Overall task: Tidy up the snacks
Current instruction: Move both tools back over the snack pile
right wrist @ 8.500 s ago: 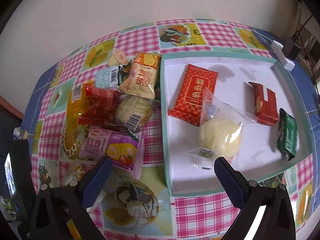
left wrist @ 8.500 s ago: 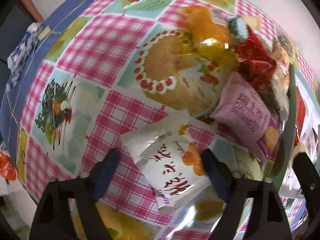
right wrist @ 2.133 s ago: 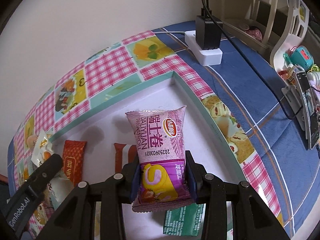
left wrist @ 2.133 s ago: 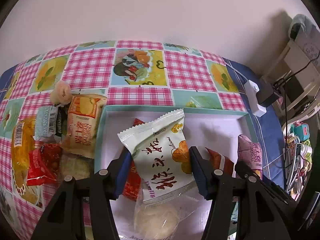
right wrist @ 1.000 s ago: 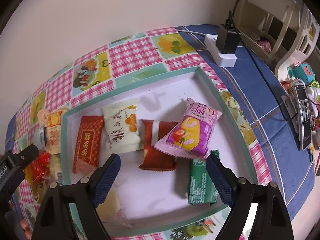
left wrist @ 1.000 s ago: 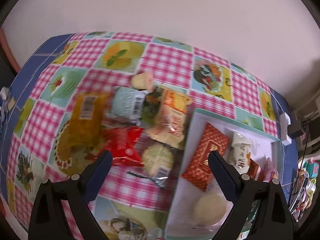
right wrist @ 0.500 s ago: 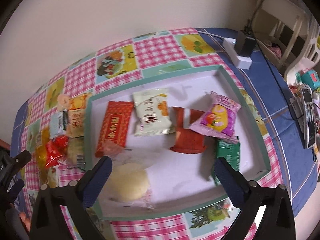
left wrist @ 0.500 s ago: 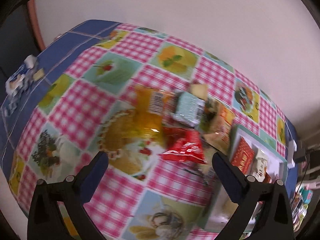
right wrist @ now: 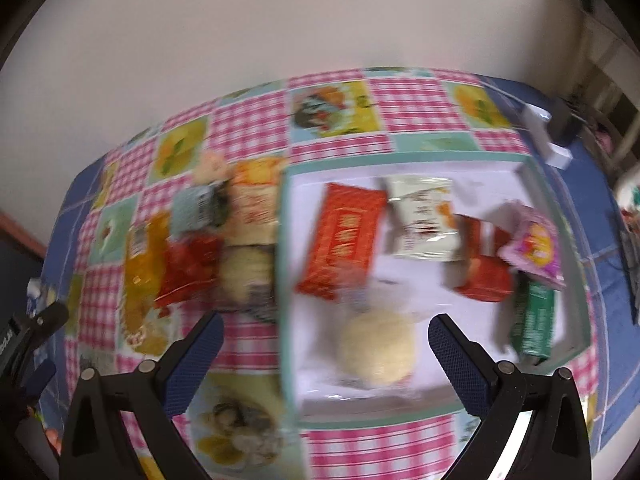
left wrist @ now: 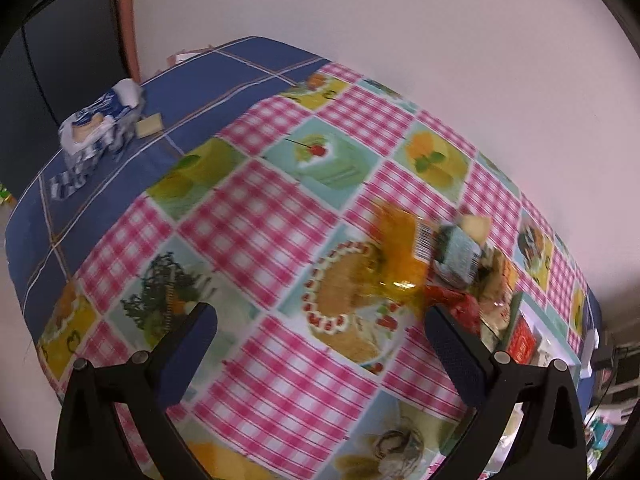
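A white tray with a teal rim (right wrist: 404, 162) holds several snacks: a red packet (right wrist: 340, 236), a white packet (right wrist: 422, 216), a pink packet (right wrist: 534, 250), a green packet (right wrist: 534, 322) and a round bun in clear wrap (right wrist: 376, 344). Left of the tray lie loose snacks: an orange packet (right wrist: 138, 264), a red packet (right wrist: 188, 268) and a yellow packet (right wrist: 254, 200). My right gripper (right wrist: 324, 354) is open and empty above the tray's left rim. My left gripper (left wrist: 320, 346) is open and empty over the tablecloth, left of the orange packet (left wrist: 400, 248).
A checked pink tablecloth (left wrist: 260, 220) covers the table. A blue-white tissue pack (left wrist: 96, 120) lies at the far left on blue cloth. A white power strip with a black plug (right wrist: 552, 136) sits right of the tray. The wall runs behind the table.
Both grippers put their packets in the tray and opened. The left gripper has swung left, away from the tray. The right gripper has pulled back and moved left; its view is blurred.
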`<state>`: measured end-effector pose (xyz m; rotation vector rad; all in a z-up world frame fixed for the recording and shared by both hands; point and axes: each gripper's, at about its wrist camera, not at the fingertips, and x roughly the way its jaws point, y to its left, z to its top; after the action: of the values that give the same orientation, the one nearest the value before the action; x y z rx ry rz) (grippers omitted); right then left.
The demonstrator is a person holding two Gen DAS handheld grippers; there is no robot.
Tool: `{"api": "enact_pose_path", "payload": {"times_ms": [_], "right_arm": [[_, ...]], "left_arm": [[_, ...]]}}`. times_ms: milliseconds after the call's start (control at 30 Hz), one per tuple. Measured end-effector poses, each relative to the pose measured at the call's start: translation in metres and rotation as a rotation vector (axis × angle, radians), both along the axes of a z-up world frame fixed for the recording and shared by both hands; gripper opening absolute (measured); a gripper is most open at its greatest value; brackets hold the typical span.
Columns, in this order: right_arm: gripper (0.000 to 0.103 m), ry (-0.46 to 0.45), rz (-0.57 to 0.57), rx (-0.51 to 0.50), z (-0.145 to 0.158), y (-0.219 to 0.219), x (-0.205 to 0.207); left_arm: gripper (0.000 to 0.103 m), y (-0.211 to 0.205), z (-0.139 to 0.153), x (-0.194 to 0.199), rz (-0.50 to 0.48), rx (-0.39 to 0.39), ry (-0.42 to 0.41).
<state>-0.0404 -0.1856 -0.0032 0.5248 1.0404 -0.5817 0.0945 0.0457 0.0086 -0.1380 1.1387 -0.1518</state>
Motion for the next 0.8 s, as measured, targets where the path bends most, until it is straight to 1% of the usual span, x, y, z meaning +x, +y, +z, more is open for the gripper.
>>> {"api": "enact_pose_path", "payload": {"times_ms": [133, 300, 433, 533, 633, 733, 800], "right_arm": [[0.103, -0.008, 0.048, 0.002, -0.002, 0.019, 0.017], [0.103, -0.026, 0.098, 0.006, -0.01, 0.032, 0.034], [0.103, -0.057, 0.12, -0.029, -0.015, 0.034, 0.042], [0.103, -0.093, 0.124, -0.062, -0.012, 0.033, 0.045], [0.103, -0.132, 0.124, -0.072, -0.011, 0.03, 0.049], [0.103, -0.141, 0.137, -0.084, -0.012, 0.028, 0.053], [0.103, -0.14, 0.145, -0.08, -0.013, 0.026, 0.057]], "left_arm": [[0.103, 0.012, -0.002, 0.004, 0.028, 0.004, 0.001], [0.103, 0.014, -0.005, 0.01, 0.031, 0.018, -0.027], [0.103, 0.006, -0.011, 0.016, 0.004, 0.025, -0.034], [0.103, -0.002, -0.014, 0.021, -0.018, 0.014, -0.037], [0.103, -0.013, -0.015, 0.025, -0.049, 0.013, -0.049], [0.103, -0.022, -0.014, 0.028, -0.076, 0.01, -0.065], [0.103, -0.026, -0.016, 0.033, -0.092, 0.013, -0.054]]}}
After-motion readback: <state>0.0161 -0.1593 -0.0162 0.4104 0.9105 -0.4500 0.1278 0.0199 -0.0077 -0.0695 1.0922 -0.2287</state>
